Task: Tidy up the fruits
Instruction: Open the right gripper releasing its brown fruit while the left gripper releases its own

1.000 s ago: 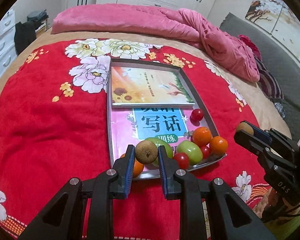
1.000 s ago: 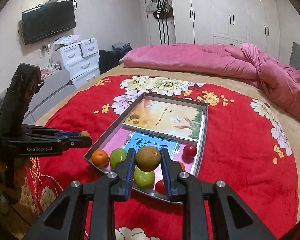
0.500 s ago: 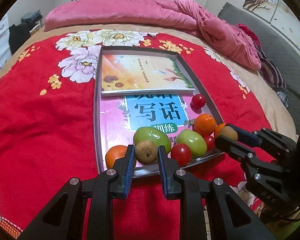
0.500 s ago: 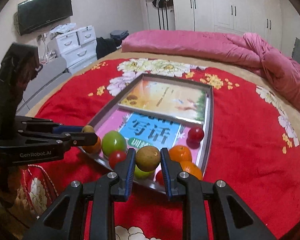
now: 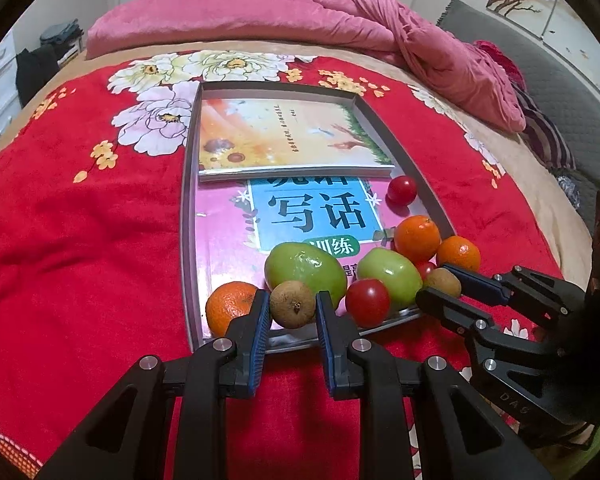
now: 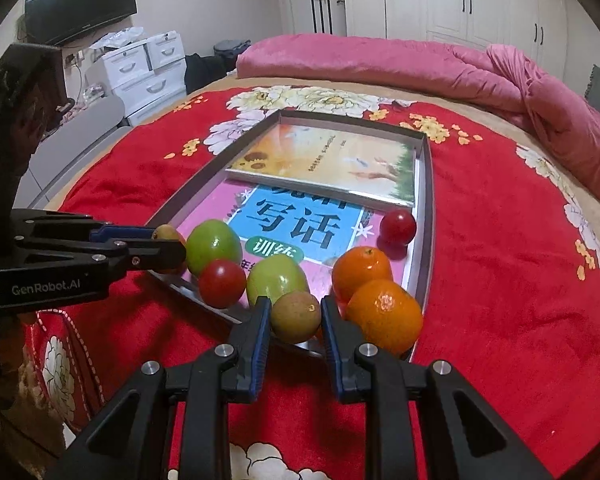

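Fruit sorting on a bed with a red floral blanket (image 5: 80,240). From left: the left tongs (image 5: 292,308) are clamped on a brown kiwi-like fruit (image 5: 293,304) over the near edge of the grey tray (image 5: 186,216), between an orange (image 5: 230,306) and a green fruit (image 5: 304,266). The tray holds two books (image 5: 292,140), tomatoes and further oranges. At right, the right tongs (image 6: 294,316) grip a second brown fruit (image 6: 296,316) at the tray's near right corner, beside an orange (image 6: 384,316).
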